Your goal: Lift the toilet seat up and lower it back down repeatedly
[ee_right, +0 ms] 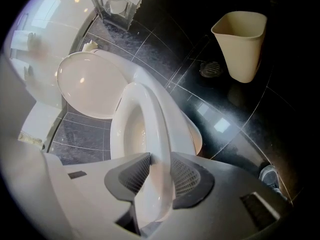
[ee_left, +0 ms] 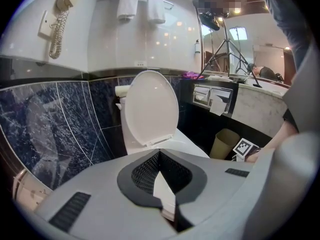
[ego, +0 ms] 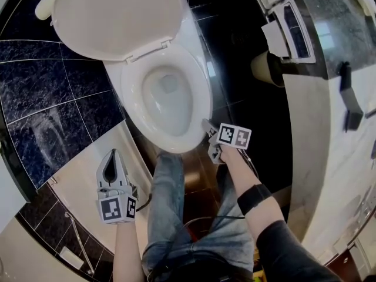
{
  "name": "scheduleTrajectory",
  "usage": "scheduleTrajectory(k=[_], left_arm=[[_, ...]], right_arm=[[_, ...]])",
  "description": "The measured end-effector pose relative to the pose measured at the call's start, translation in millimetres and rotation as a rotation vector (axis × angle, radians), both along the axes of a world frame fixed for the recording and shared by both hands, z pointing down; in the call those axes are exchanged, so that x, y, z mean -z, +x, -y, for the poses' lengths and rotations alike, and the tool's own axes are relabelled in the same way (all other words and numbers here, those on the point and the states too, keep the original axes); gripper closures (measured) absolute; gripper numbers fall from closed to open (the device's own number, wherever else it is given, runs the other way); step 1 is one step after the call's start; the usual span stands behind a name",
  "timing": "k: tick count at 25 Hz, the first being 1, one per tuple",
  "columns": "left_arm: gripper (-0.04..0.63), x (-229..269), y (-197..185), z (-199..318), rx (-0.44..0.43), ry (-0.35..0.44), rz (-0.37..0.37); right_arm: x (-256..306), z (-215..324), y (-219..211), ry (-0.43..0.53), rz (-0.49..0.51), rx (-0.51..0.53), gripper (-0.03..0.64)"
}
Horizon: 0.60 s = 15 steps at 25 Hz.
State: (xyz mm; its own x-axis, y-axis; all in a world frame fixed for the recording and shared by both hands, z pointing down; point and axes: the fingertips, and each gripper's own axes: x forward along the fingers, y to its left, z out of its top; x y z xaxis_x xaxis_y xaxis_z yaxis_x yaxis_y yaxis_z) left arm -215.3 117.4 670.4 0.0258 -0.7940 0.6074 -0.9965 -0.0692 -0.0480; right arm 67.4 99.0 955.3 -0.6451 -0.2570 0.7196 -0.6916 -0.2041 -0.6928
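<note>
Toilet seat [ee_right: 152, 129] down, front rim pinched in right gripper [ee_right: 160, 156] fingers; next, swing it upward; left gripper [ee_left: 160, 154] closed, empty

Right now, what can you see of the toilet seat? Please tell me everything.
The seat is a glossy white oval ring, plastic by its look. It is down over the bowl, flat or barely lifted, I cannot tell; the lid stands open behind it. The right hand-held gripper clamps its front rim.
</note>
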Motion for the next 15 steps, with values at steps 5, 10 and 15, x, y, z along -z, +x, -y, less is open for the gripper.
scheduleTrajectory(k=[5, 10, 15], left_arm=[[0.595, -3, 1, -1, 0.005, -0.003, -0.009], [0.595, -3, 6, -2, 0.006, -0.014, -0.022], [0.595, 3, 12, -2, -0.009, -0.017, -0.024]], right_arm=[[1, 1, 1, -0.027, 0.020, -0.012, 0.483], [14, 1, 2, -0.024, 0.029, 0.014, 0.491], [40, 5, 1, -0.031, 0.058, 0.001, 0.497]])
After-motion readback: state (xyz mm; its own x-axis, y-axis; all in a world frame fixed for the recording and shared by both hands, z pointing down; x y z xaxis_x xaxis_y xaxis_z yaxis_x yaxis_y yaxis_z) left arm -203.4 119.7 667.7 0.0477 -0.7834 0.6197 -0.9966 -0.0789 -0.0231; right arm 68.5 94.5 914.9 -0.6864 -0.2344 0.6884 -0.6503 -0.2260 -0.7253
